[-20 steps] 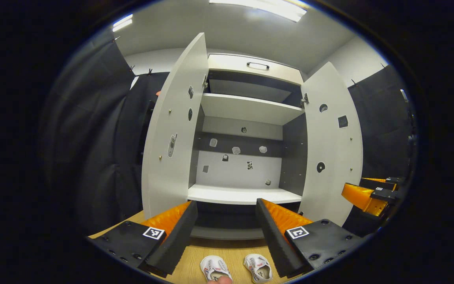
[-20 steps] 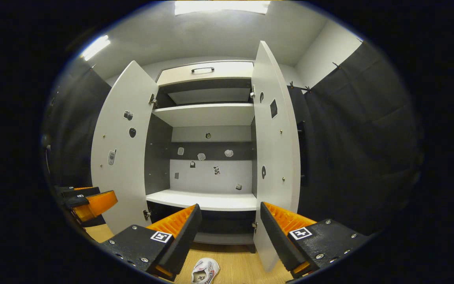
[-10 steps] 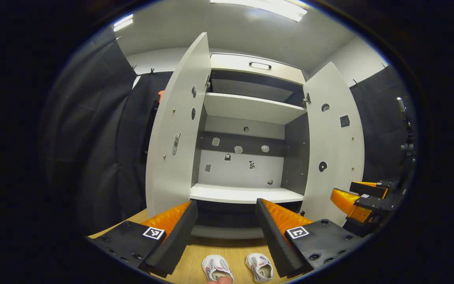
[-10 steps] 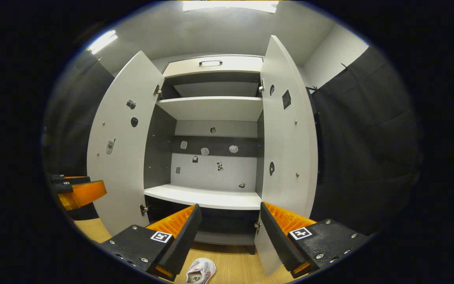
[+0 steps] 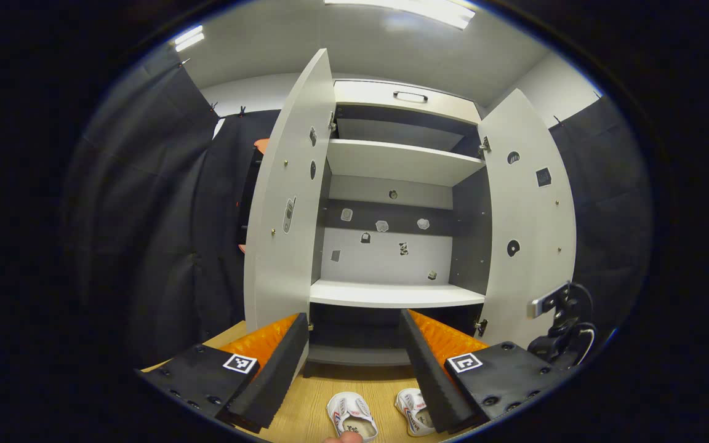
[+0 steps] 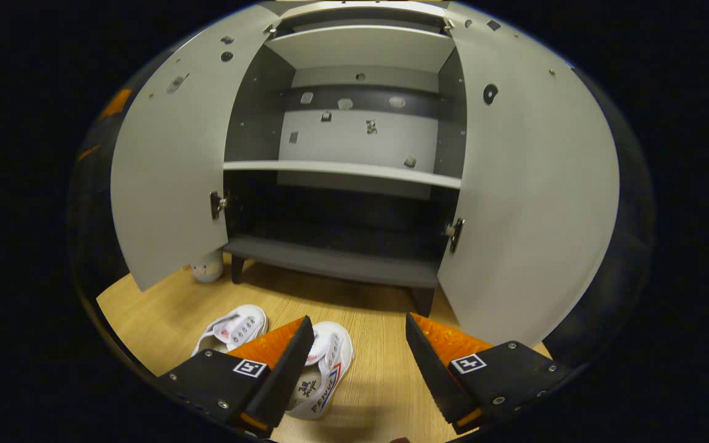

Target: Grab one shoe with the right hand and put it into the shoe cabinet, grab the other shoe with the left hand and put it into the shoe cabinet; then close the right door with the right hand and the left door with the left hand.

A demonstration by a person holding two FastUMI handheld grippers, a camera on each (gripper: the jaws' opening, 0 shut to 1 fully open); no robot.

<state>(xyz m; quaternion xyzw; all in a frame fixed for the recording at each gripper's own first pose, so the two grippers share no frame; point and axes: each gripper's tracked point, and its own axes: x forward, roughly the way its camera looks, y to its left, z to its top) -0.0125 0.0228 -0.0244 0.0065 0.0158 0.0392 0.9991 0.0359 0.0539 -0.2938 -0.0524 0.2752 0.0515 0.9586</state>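
Two small white shoes lie side by side on the wooden floor in front of the open shoe cabinet. In the right gripper view, one shoe lies to the left. The other shoe is partly hidden behind my right gripper's left finger. My right gripper is open, tilted down, just above and right of that shoe. In the left gripper view, both shoes show at the bottom edge. My left gripper hangs open above them, facing the cabinet's white shelf.
Both cabinet doors stand wide open: left door, right door. A dark bottom shelf and a white shelf above it hold nothing. A small pale round object sits by the cabinet's left leg. Black cloth walls flank the cabinet.
My right gripper has tipped downward and dropped toward the shoes, which now show between and beside its fingers. My left gripper has shifted only slightly. Both stay open.
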